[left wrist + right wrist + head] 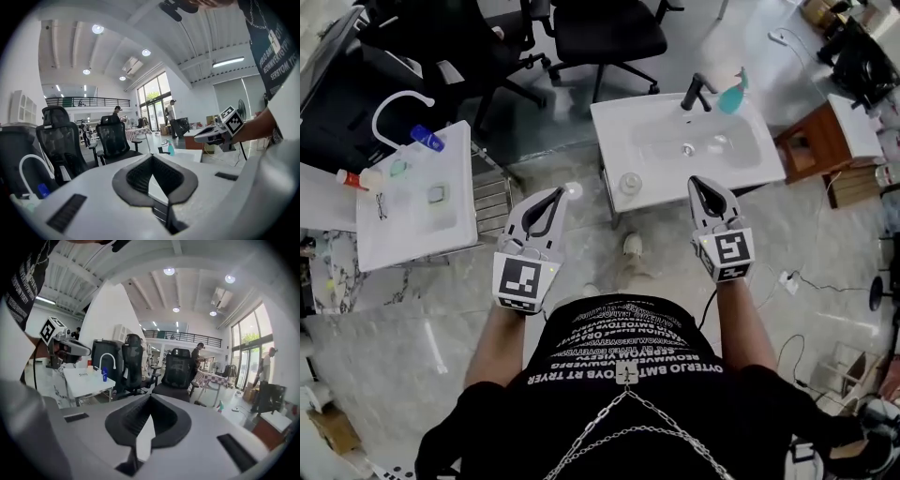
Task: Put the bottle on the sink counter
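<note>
A pale, glossy marble-look floor runs under two white sink units. The left sink counter sits at 10 o'clock from the person and carries a white arched tap. The right sink counter stands at 1 o'clock, with a black tap at its far rim. Black office chairs crowd the space from 11 to 12 o'clock, and a wooden cabinet stands at 2 o'clock. The gripper views show a tall white hall with a few people far off — round ceiling lamps, a railed gallery, high windows.

Three bottles are in sight, and which one the task means cannot be told. A teal spray bottle stands upright on the right sink counter, just beside the black tap at its 3 o'clock; its body is translucent teal under a trigger head. A small blue bottle, dark and opaque, stands on the left sink counter at the foot of the white arched tap. A small white bottle with a red cap lies at 9 o'clock, just off that counter's left edge.

The left gripper and the right gripper are held side by side in front of the waist, well apart from each other and from every bottle. Each has its jaws closed tip to tip — empty.
</note>
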